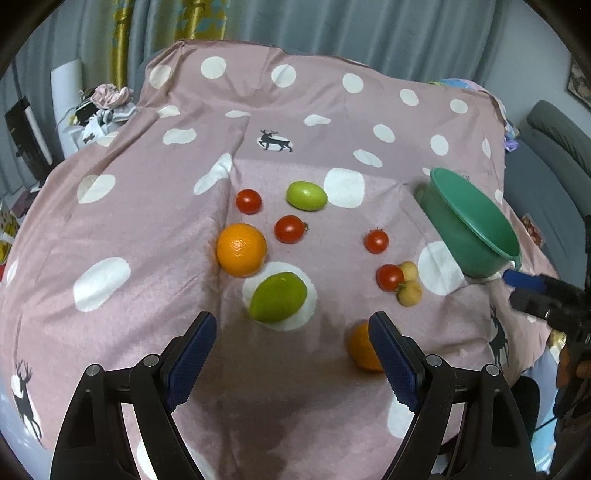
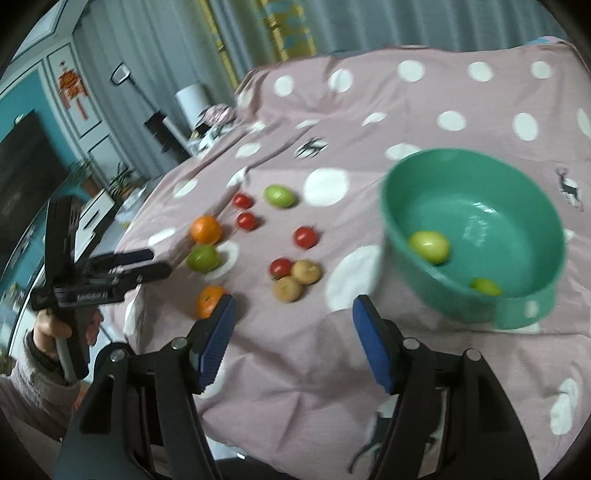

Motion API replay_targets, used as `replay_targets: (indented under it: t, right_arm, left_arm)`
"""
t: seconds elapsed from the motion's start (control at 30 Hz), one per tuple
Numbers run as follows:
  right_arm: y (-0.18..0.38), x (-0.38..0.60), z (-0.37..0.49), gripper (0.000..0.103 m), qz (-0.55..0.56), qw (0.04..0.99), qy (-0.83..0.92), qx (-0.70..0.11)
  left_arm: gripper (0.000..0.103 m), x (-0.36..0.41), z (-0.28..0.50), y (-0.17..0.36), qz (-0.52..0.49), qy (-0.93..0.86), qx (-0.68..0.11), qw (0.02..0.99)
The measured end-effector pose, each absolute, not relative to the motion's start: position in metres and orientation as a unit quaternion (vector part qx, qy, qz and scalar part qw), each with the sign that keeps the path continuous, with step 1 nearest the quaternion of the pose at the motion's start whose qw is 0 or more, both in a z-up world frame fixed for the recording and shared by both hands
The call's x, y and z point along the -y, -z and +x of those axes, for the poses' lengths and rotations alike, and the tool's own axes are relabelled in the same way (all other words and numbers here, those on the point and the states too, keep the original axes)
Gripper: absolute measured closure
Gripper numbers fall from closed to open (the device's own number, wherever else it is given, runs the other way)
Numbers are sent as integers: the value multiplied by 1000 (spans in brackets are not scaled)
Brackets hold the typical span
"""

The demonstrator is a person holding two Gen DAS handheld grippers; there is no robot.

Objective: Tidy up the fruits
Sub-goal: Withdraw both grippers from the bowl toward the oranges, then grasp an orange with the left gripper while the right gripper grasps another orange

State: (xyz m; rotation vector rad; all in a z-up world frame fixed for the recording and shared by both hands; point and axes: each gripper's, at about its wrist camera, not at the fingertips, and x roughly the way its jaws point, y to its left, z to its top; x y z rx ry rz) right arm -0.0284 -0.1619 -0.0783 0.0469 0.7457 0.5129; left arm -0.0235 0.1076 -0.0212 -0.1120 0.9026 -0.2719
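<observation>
The surface is covered by a pink cloth (image 1: 155,229) printed with white dots and dark deer. Grey-blue curtains (image 1: 332,26) are hung along the far side, with a gold patterned strip (image 1: 123,44) among them. At the far left a white cylinder (image 1: 66,96) is stood beside a heap of clothes (image 1: 107,103). A grey sofa (image 1: 557,147) is seen at the right. In the right wrist view a dark screen (image 2: 26,173) is set against a teal wall, with a white panelled cabinet (image 2: 74,96) beside it and potted plants (image 2: 118,181) nearby.

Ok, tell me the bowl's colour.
Green bowl, plain, no pattern; clearest in the right wrist view.
</observation>
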Motion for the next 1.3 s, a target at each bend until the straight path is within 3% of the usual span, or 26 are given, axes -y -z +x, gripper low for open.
replay_targets:
  t: [0.27,0.7,0.9,0.97,1.03,1.3]
  right_arm:
    - [98,113,-20,37,-6,870,-296,-394]
    - [111,82,2,37,-14,852,-324,-411]
    - [119,70,9,38,-22,847,-324,-421]
    - [122,66,12,38,-21,843,-327,-427]
    - [124,64,14,38,-21,840,-330,-430]
    - [132,54,21,40,-28,832,-336,-439]
  left_arm:
    - [19,-128,-15,29,-75,121,-430,892]
    - [19,-131,20,25,-21,119,-418,901]
    - [31,-121,45,30,38,125,-427,895]
    - [43,-119,52,34,46,127,-433,891]
    - [48,-115,53,35,59,132,-429,892]
    - [48,-105,69,43,86,166,-442,877]
